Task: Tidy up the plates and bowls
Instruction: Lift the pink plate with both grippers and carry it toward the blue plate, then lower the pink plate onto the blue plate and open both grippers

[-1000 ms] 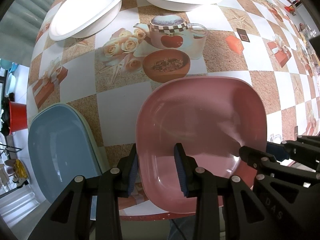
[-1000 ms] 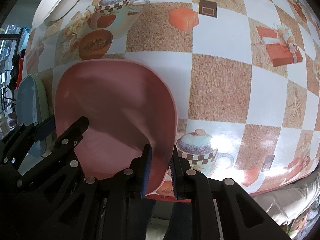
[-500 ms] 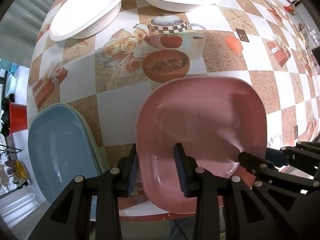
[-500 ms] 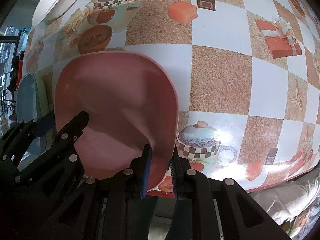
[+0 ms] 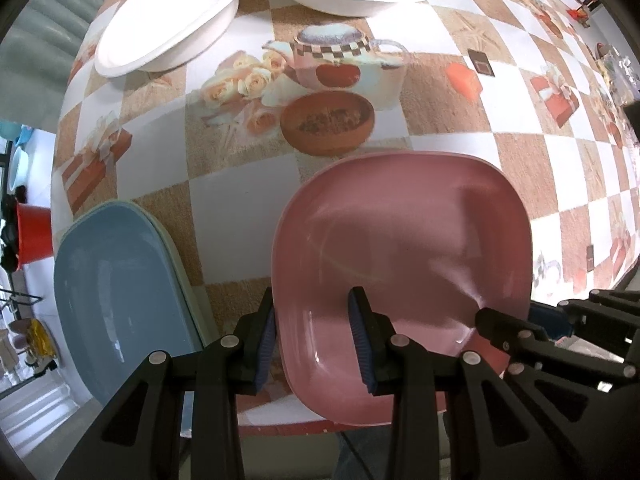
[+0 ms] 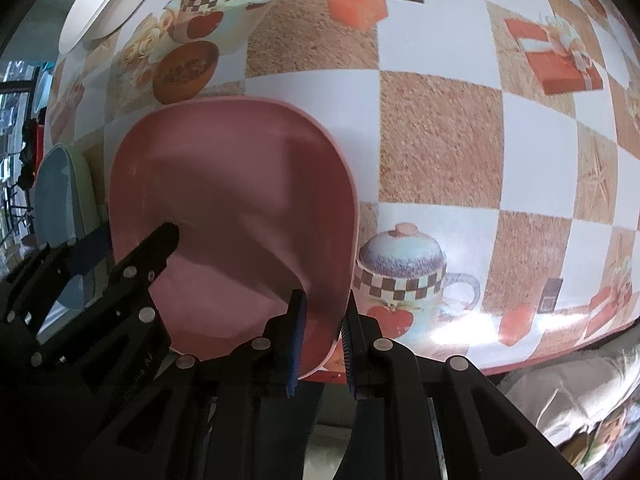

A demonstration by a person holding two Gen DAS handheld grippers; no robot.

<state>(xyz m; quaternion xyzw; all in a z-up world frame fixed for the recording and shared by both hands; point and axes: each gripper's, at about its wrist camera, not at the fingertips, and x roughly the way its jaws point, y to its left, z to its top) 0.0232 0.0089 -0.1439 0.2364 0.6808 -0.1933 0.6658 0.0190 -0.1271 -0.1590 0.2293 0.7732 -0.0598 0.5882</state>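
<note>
We hold a glossy pink square plate (image 5: 404, 240) with rounded corners: our left gripper (image 5: 314, 338) straddles its left rim, spread; our right gripper (image 6: 322, 336) pinches its right rim.

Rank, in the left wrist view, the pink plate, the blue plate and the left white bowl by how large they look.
1. pink plate, nearest the camera, so its lead is unsure.
2. blue plate and left white bowl: they look alike; the bowl sits farther away, so no ranking.
</note>
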